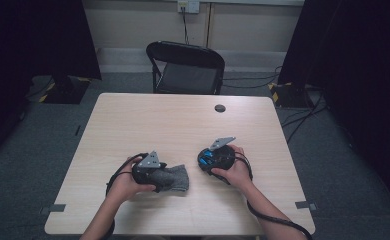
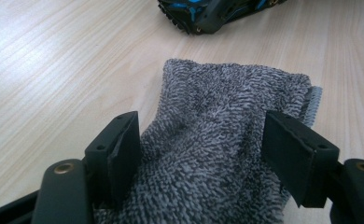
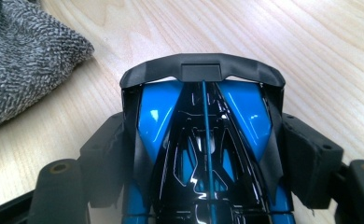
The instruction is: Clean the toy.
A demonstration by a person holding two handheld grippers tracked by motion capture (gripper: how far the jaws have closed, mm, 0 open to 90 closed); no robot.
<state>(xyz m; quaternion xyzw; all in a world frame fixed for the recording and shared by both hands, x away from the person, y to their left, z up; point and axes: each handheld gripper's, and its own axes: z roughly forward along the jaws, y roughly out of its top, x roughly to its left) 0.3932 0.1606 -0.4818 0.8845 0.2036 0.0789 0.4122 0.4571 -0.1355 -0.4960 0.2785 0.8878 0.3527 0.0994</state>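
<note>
Right gripper view: toy car (image 3: pixel 208 154) clamped between tongs (image 3: pixel 203 158)

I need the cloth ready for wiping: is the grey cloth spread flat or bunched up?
Bunched up: the grey cloth lies folded and humped between the left tool's jaws, not flat on the table.

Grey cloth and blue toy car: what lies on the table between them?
Nothing: bare wood of the table separates the grey cloth from the blue toy car. The high view and the left gripper view both show that gap.
</note>
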